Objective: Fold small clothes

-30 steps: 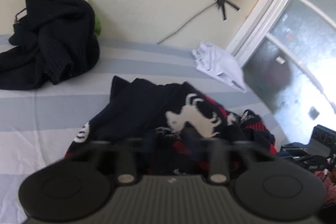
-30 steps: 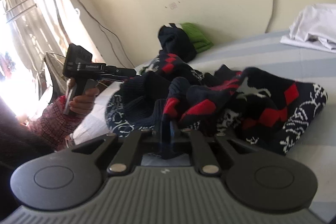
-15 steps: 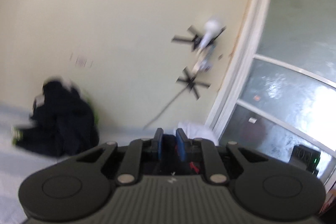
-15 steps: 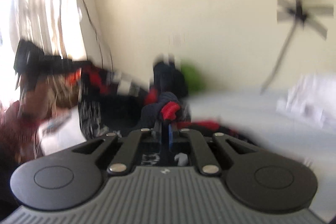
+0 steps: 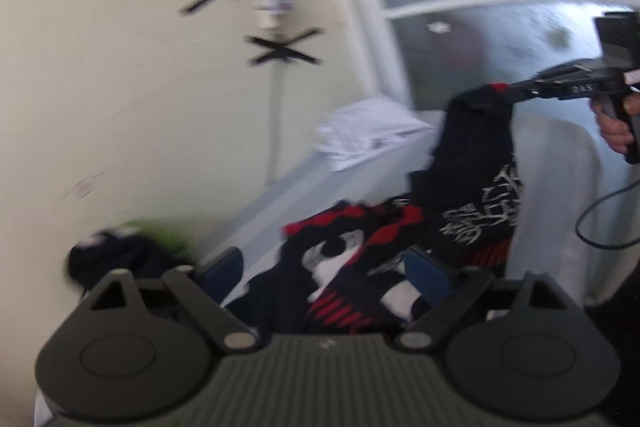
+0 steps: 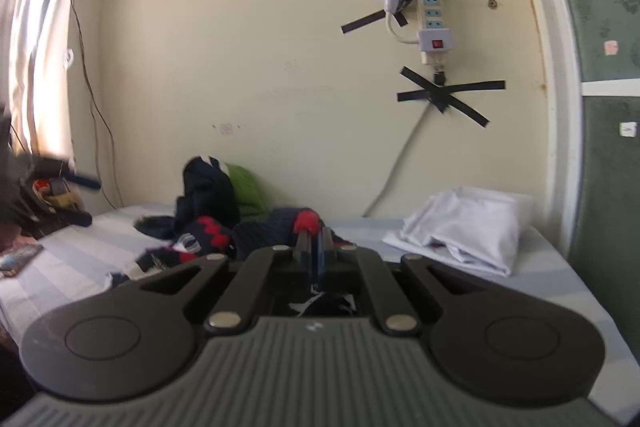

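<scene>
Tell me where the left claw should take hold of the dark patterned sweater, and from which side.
Probably the red-striped hem slumped nearest the left claw, approached from this near side. The right claw holds the sweater up by one corner, so that edge is the free one. The left jaws are opening, cloth between them unpinched.

Left gripper (image 5: 326,273) fills the bottom of its own view, jaws opening wide, blue pads clear of the cloth between them. Right gripper (image 5: 506,91) sits at the upper right there, pinched tight on fabric, with a hand (image 5: 614,125) wrapped around its handle.
</scene>
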Demonstrator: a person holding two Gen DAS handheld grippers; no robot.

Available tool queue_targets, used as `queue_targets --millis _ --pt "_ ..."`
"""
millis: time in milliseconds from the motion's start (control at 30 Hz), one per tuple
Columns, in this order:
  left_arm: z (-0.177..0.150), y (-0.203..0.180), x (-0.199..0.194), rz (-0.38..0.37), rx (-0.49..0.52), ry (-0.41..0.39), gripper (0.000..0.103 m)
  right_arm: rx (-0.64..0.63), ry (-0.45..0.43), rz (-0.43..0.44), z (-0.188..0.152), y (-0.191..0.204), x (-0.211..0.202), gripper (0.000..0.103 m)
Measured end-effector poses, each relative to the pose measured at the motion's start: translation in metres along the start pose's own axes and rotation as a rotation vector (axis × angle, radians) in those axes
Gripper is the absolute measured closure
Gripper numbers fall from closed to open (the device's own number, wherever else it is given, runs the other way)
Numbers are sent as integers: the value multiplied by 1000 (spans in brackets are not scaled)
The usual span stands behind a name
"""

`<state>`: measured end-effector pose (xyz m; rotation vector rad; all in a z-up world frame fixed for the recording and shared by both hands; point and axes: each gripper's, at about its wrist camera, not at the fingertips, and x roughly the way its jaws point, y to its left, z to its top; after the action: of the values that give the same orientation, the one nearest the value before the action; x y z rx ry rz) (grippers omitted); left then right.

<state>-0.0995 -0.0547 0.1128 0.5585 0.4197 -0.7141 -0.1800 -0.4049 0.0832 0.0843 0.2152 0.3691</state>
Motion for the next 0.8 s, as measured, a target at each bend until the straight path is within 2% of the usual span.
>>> queue_targets --millis 133,200,267,400,467,533,633,667,733,800 --pt "9 10 56 -165 19 108 7 82 21 -36 -15 -2 -4 98" --pt "9 21 83 -241 -17 173 18 111 37 -47 -20 -3 -6 98" --pt "1 25 106 -307 -32 236 45 125 46 -49 -24 -3 -9 98" --pt "-14 23 129 -356 -56 288 55 162 57 -43 -27 -6 -7 98" --pt "-14 20 127 -329 -81 268 80 166 65 -39 -27 -7 -2 97" --pt "-13 11 111 -266 -86 223 88 169 72 -41 -28 -7 3 97" --pt "-9 1 65 -198 -121 83 89 172 75 -42 -29 -7 7 97" --pt "-7 0 46 -173 -144 26 89 172 78 -36 -29 -8 9 93" --pt "-5 3 7 -94 -205 -88 89 173 77 -13 -25 -6 12 93" --pt "-6 8 -23 -4 -256 -161 89 164 68 36 -21 -2 16 90"
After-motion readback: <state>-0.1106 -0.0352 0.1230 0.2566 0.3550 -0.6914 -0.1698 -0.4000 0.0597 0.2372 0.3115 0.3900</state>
